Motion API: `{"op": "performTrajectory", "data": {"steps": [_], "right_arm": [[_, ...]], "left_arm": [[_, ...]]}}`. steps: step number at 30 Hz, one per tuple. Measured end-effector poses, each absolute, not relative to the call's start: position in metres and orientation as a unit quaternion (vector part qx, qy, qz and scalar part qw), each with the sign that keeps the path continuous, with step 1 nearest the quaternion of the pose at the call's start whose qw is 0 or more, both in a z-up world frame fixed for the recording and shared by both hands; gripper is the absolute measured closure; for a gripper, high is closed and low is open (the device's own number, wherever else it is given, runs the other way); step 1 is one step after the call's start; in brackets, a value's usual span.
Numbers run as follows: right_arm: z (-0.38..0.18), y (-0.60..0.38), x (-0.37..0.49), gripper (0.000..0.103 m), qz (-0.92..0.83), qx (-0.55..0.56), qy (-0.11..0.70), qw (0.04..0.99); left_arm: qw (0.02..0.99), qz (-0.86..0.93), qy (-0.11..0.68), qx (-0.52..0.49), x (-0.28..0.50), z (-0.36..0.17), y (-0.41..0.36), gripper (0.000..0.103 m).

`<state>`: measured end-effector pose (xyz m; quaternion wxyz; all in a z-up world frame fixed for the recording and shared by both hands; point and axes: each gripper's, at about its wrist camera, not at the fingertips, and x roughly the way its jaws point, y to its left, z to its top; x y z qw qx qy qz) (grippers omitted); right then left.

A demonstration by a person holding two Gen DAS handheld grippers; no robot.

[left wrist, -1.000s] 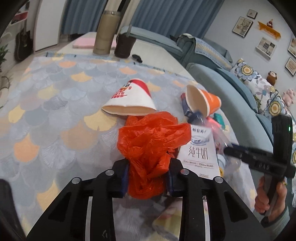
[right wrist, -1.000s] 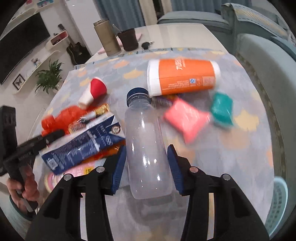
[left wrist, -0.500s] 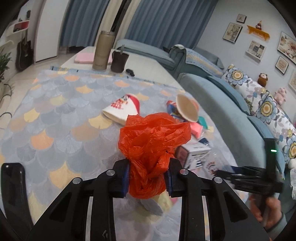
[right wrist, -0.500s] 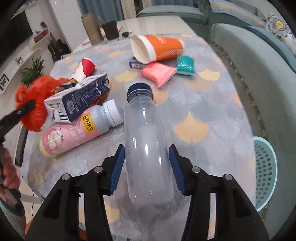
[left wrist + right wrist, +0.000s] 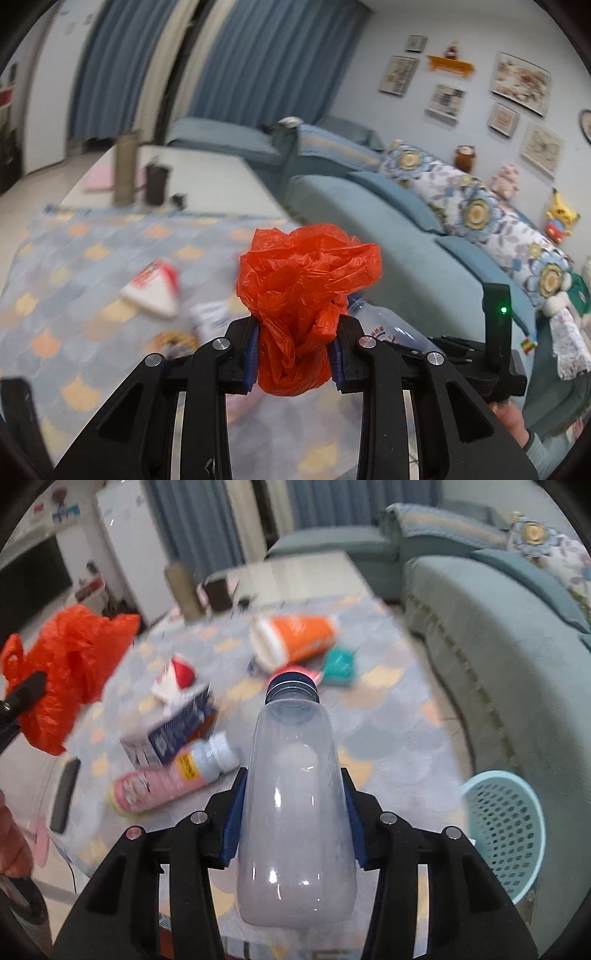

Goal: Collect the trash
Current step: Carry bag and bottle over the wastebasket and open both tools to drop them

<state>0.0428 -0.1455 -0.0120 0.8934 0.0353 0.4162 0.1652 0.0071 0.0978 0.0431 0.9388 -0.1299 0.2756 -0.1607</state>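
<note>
Both loaded: left tool (image 5: 293,354) clamps the red bag (image 5: 306,295); right tool (image 5: 293,827), jaws closing, squeezes the bottle (image 5: 295,812), both above the desk (image 5: 388,709). Carry over the basket (image 5: 506,834), release low.

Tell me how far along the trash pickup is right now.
Nothing shows in the visible part of the blue basket yet. In hand: the left hand-held gripper clamps the red plastic bag; the right hand-held gripper, jaws closing, grips the clear bottle. Left on the table: the orange cup, milk carton, pink bottle, red-and-white cup and teal packet.
</note>
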Motion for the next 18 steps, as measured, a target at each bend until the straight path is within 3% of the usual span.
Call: {"op": "performTrajectory", "data": {"steps": [9, 18], "right_arm": [[0.02, -0.27, 0.012, 0.059, 0.054, 0.094, 0.357, 0.928], [-0.057, -0.383, -0.005, 0.059, -0.053, 0.187, 0.401, 0.895]], "left_arm": [[0.921, -0.263, 0.271, -0.094, 0.036, 0.064, -0.035, 0.075], [0.882, -0.324, 0.335, -0.074, 0.066, 0.0, -0.153, 0.075]]}}
